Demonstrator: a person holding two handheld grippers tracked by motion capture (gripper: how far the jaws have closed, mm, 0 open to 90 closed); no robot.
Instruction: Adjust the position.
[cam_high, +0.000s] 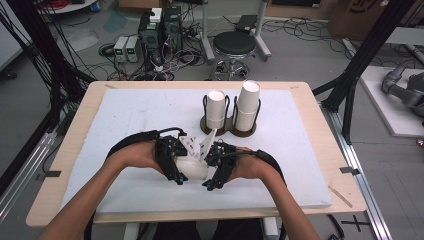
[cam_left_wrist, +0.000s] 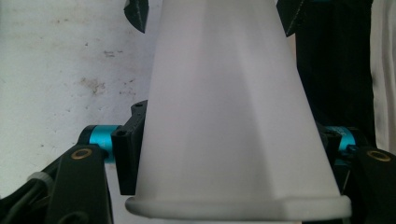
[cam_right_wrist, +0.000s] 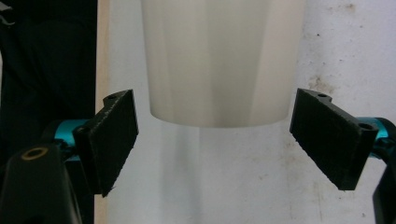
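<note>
White foam matting (cam_high: 125, 115) over the wooden table (cam_high: 85, 107) carries the scene: left gripper (cam_high: 175, 162) clamped around a white paper cup (cam_high: 192, 167) filling the space between its jaws, while right gripper (cam_high: 216, 167), jaws spread apart, faces the cup's narrow end just ahead, untouched.

Smooth matt white paper cup (cam_left_wrist: 233, 116)
</note>
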